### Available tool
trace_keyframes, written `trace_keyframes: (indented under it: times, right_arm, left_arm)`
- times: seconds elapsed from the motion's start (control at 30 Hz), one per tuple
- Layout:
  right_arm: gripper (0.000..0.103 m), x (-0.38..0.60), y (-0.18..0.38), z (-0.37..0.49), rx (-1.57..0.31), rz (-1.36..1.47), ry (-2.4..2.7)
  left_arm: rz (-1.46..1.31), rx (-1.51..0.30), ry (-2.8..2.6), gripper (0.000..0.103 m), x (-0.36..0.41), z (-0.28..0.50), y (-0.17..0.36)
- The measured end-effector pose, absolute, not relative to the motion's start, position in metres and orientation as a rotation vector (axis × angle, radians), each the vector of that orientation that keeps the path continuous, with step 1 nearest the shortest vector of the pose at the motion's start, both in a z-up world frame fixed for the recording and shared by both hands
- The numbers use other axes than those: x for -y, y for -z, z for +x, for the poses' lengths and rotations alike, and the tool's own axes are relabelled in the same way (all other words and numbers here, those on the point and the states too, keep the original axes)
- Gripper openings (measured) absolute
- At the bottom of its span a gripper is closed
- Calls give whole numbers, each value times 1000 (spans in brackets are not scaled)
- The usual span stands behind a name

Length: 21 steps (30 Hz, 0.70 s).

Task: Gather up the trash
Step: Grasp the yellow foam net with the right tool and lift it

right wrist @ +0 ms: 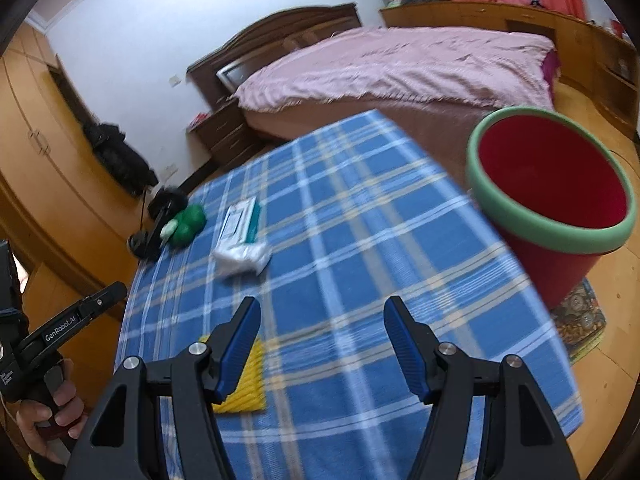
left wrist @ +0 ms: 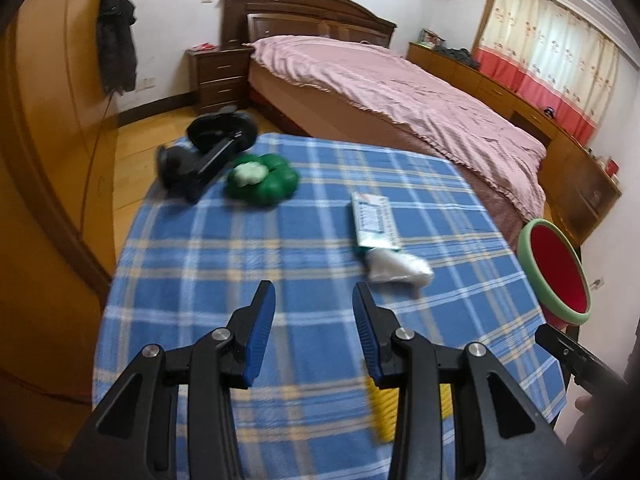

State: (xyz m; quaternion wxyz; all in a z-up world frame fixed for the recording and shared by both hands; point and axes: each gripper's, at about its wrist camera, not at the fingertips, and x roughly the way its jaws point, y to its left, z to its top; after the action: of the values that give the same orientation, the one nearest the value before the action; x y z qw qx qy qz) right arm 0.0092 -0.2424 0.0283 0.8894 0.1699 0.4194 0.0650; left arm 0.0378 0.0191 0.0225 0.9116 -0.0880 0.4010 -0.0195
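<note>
While both claws hang empty over the plaid table [left wrist: 304,216], the trash waits further out.

Left claw [left wrist: 314,330] and right claw [right wrist: 322,342] stand spread, pinching nothing. A crumpled white tissue [left wrist: 398,268] touches a flat wipes packet [left wrist: 374,220] mid-table; a yellow sponge-like pad [right wrist: 242,380] lies nearer. The red bin with green rim [right wrist: 552,184] sits just off the table's right edge, apparently empty, handy for dropping.

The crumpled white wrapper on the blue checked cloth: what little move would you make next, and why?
Probably ease the left tool forward to straddle the white wrapper. Its jaws are open and empty, the wrapper lies just ahead of them, and the red bin waits empty by the table's edge.
</note>
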Motion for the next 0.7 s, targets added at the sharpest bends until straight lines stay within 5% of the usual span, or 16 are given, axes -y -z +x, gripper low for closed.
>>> trace_keyframes:
  times: [0.7]
  right_arm:
    - [69,158,8,20,-1098,260,-268]
  left_arm:
    - [-284,-900,-81,40,-90,6,26]
